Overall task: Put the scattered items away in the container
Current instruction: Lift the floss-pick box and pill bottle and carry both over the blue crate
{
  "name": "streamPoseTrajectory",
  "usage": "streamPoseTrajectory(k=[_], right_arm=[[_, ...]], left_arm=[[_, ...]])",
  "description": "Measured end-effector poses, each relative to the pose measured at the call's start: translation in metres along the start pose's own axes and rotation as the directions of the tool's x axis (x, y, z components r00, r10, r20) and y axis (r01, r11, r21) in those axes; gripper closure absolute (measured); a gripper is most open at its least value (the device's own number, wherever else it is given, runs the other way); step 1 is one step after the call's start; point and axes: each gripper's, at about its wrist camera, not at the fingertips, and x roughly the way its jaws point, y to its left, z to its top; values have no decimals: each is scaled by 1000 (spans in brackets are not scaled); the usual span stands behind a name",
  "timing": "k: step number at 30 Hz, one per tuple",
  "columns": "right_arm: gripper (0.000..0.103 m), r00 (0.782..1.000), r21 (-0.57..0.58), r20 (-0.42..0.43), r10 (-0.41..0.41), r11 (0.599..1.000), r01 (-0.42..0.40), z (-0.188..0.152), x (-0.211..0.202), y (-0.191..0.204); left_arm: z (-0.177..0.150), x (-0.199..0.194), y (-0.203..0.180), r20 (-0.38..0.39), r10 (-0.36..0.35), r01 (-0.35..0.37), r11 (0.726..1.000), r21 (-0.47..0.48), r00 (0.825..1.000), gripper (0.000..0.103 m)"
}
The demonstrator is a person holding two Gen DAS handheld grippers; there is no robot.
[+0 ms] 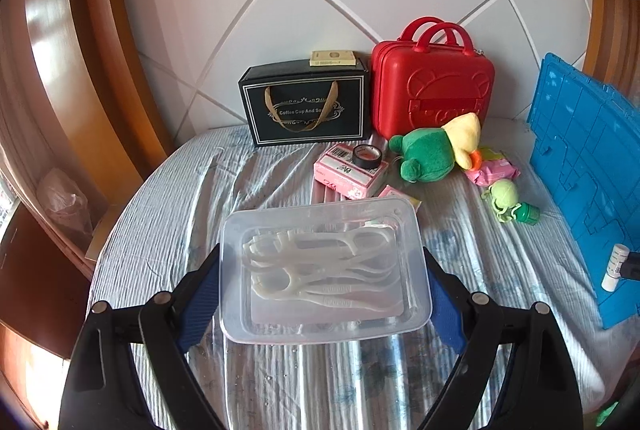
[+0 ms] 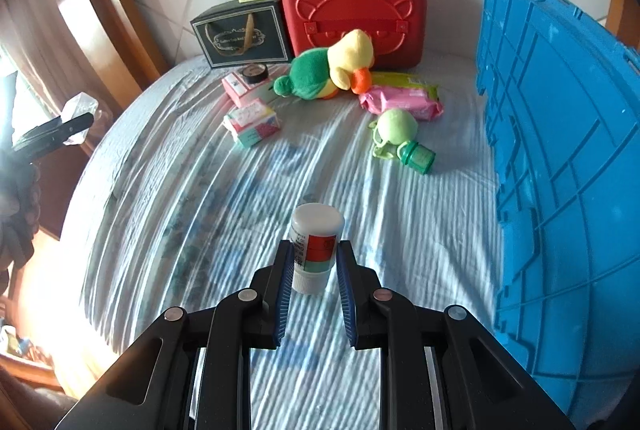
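Left wrist view: the left gripper point(image 1: 324, 284) clamps one clear plastic box point(image 1: 326, 326) of white floss picks point(image 1: 316, 270) (several, uncountable). Beyond it sits one blue crate point(image 1: 580, 166).

Right wrist view: the right gripper point(image 2: 314, 266) pinches one small white bottle point(image 2: 316, 246); the crate point(image 2: 560, 150) stands to its right.

Black linkage arms, silver rivets, ribbed blue fingers point(image 2: 283, 294).
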Motion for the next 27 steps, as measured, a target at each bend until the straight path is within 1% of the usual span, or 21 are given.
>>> streamPoseTrajectory(k=[5, 10, 18, 27], right_arm=[[82, 998, -13, 57, 12, 1000, -11, 10, -38, -2], [82, 991, -25, 133, 23, 999, -20, 18, -81, -10], [82, 968, -25, 249, 22, 1000, -16, 25, -149, -35], [82, 941, -11, 338, 1, 1000, 3, 22, -212, -77]], left_arm=[[18, -22, -26, 25, -4, 4, 1000, 19, 1000, 14], [38, -46, -52, 65, -19, 17, 999, 38, 998, 14], [69, -77, -104, 116, -50, 40, 995, 89, 992, 14], [95, -105, -174, 161, -110, 85, 985, 151, 981, 14]])
